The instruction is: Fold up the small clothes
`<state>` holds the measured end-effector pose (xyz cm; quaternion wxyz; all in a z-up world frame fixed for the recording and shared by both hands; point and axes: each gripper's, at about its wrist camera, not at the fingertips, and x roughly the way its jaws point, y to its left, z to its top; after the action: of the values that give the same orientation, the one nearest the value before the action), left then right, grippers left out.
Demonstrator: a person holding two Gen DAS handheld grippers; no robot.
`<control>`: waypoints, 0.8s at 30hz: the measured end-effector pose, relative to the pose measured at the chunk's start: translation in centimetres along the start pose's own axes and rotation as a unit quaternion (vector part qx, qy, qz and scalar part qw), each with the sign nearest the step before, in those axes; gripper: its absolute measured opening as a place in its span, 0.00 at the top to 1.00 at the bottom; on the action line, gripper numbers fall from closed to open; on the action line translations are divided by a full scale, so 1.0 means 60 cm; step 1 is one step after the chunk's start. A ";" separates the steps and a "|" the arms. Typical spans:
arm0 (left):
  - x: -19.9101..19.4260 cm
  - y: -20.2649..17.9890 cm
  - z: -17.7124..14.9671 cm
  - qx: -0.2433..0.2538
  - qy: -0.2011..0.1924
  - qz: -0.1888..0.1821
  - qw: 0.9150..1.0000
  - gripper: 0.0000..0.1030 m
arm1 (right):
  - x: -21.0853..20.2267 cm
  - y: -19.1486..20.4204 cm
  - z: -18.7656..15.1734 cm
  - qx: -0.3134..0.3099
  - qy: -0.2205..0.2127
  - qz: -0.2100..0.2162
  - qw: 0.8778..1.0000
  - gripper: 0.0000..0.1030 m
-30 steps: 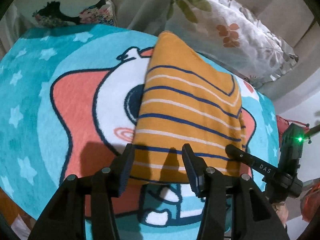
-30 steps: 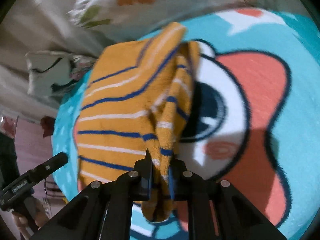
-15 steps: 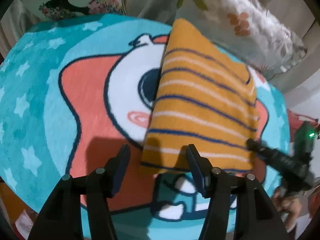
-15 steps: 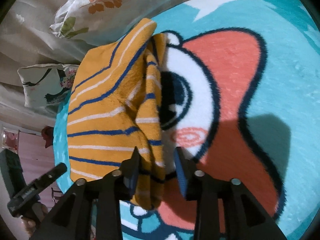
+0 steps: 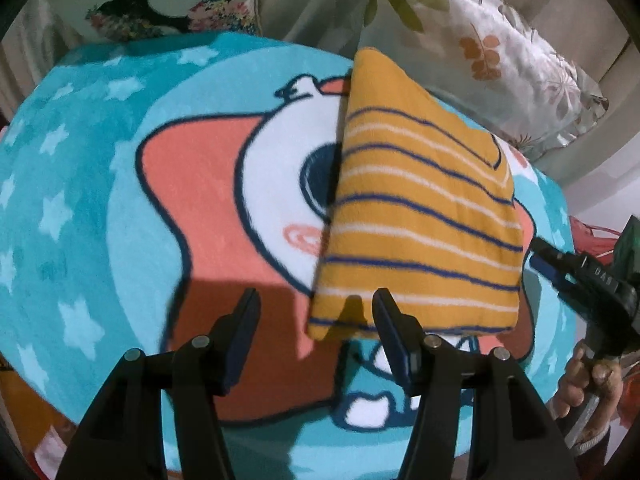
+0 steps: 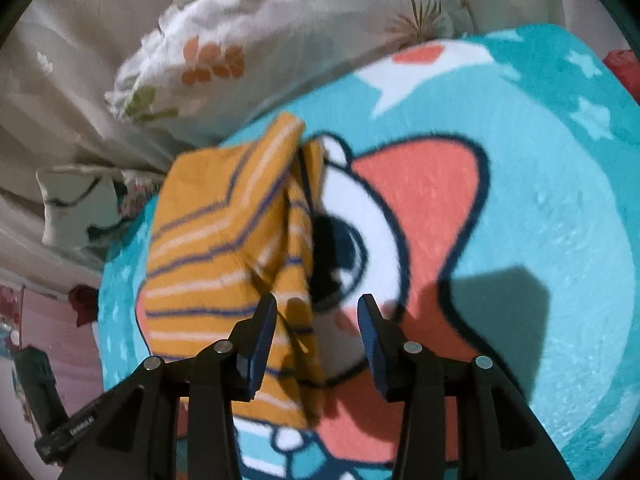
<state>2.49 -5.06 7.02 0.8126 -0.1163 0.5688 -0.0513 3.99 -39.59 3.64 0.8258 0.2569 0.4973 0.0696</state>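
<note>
Right wrist view, fuzzy striped orange garment [image 6: 224, 248] folded, both tongs spread, right's just opening

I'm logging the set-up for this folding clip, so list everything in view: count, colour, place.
striped garment: one, orange with navy and white stripes, folded, lying on the blanket.
cartoon blanket: one, teal with white stars and a coral, white and navy figure, under the garment.
leaf-print pillow: one, white with orange and green leaves, behind the blanket.
flower-print pillow: one, white with dark and pink print, back left.
left gripper: black, open, at the garment's near edge.
right gripper: black, jaws just opened, fold edge loose between them.
hand: one, holding the right gripper.
</note>
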 end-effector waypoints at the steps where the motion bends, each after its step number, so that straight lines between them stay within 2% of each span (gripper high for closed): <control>1: 0.005 0.001 0.014 0.011 0.000 0.002 1.000 0.45 | -0.001 0.009 0.008 -0.003 -0.008 0.000 1.000 0.56; 5: 0.030 -0.016 0.071 0.051 -0.003 0.000 0.999 0.45 | 0.011 0.067 0.048 -0.038 -0.035 -0.027 0.998 0.56; 9: 0.065 -0.042 0.126 0.093 -0.010 -0.002 0.996 0.45 | 0.067 0.119 0.095 -0.066 -0.030 -0.082 0.994 0.56; 13: 0.094 -0.057 0.160 0.124 -0.003 -0.010 0.992 0.45 | 0.129 0.132 0.130 -0.066 -0.011 -0.146 0.987 0.56; 16: 0.096 -0.061 0.167 0.137 0.002 -0.017 0.990 0.45 | 0.154 0.123 0.146 -0.059 -0.003 -0.176 0.983 0.56; 18: 0.091 -0.060 0.168 0.146 0.000 -0.020 0.989 0.44 | 0.157 0.115 0.154 -0.049 -0.003 -0.183 0.982 0.52; 21: 0.089 -0.049 0.173 0.149 0.003 -0.023 0.989 0.40 | 0.137 0.104 0.159 -0.020 -0.004 -0.162 0.987 0.51; 22: 0.091 -0.043 0.176 0.145 0.006 -0.027 0.989 0.39 | 0.122 0.098 0.155 -0.008 -0.008 -0.140 0.990 0.48; 24: 0.093 -0.034 0.179 0.136 0.011 -0.036 0.990 0.37 | 0.103 0.089 0.140 0.005 -0.011 -0.114 0.993 0.34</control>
<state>14.61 -6.86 5.93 0.8124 -0.0240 0.5606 -0.1586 15.00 -35.73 4.56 0.8323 0.2034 0.5147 -0.0303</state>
